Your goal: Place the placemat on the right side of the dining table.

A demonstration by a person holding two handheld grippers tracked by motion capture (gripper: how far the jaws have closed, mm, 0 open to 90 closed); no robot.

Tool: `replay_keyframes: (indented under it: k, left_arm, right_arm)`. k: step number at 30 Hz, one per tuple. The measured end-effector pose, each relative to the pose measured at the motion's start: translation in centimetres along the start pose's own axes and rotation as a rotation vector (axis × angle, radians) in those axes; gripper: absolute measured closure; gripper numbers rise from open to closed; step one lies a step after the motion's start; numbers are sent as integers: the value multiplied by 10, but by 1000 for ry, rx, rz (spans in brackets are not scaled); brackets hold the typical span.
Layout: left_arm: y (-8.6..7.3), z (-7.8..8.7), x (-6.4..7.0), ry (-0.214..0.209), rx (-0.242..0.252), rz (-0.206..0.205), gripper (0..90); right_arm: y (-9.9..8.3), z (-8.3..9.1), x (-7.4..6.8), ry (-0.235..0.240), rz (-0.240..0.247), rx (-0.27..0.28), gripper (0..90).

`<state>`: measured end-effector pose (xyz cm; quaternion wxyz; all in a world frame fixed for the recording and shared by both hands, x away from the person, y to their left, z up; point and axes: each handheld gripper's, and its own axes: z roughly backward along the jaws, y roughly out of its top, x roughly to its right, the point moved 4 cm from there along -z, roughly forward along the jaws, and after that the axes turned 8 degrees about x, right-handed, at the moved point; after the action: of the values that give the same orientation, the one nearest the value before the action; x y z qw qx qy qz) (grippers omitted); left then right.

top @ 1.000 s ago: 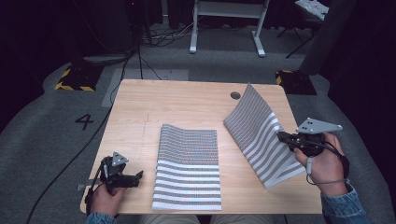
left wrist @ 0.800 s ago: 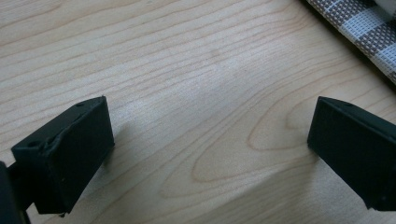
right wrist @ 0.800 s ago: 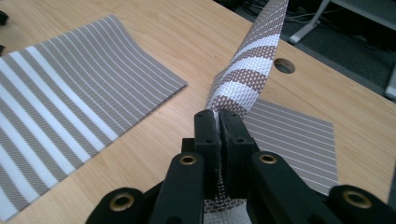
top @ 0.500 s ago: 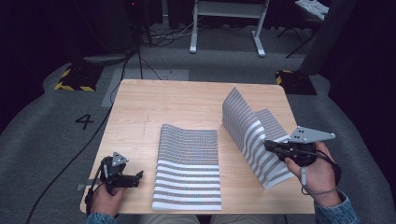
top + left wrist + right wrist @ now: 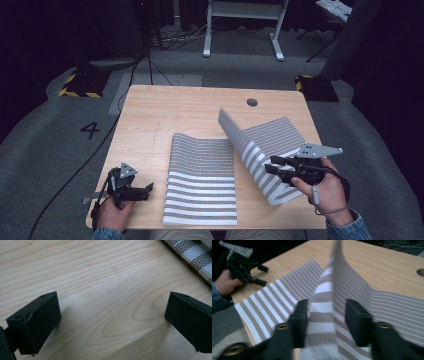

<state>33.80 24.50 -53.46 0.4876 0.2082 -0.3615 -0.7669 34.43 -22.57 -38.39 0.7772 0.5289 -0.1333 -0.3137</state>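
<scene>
From the high view, a striped woven placemat lies flat at the near middle of the wooden table, while the right gripper lifts the second striped placemat by its edge, likely to fold it or carry it over. In the left gripper view, the jaws stand spread above bare wood, parked clear. In the right gripper view, the jaws flank the raised fold, apparently pinching it; the left gripper waits beyond.

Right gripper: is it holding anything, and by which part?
The right gripper pinches the raised fold of the right striped cloth. The left gripper holds nothing.
</scene>
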Motion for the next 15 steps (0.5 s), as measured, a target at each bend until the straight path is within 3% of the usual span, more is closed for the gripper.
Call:
replay_keyframes:
  k: [2, 4, 9, 15]
  left_arm:
    - [0, 0, 0, -1, 0, 0, 4]
    - [0, 0, 0, 0, 0, 0, 4]
    - [0, 0, 0, -1, 0, 0, 4]
    - [0, 0, 0, -1, 0, 0, 4]
  right_arm:
    - [1, 0, -3, 6, -15, 35, 427]
    - [4, 4, 0, -5, -30, 69, 403]
    - [-1, 21, 27, -144, -58, 91, 394]
    - [-27, 34, 66, -299, -100, 20, 375]
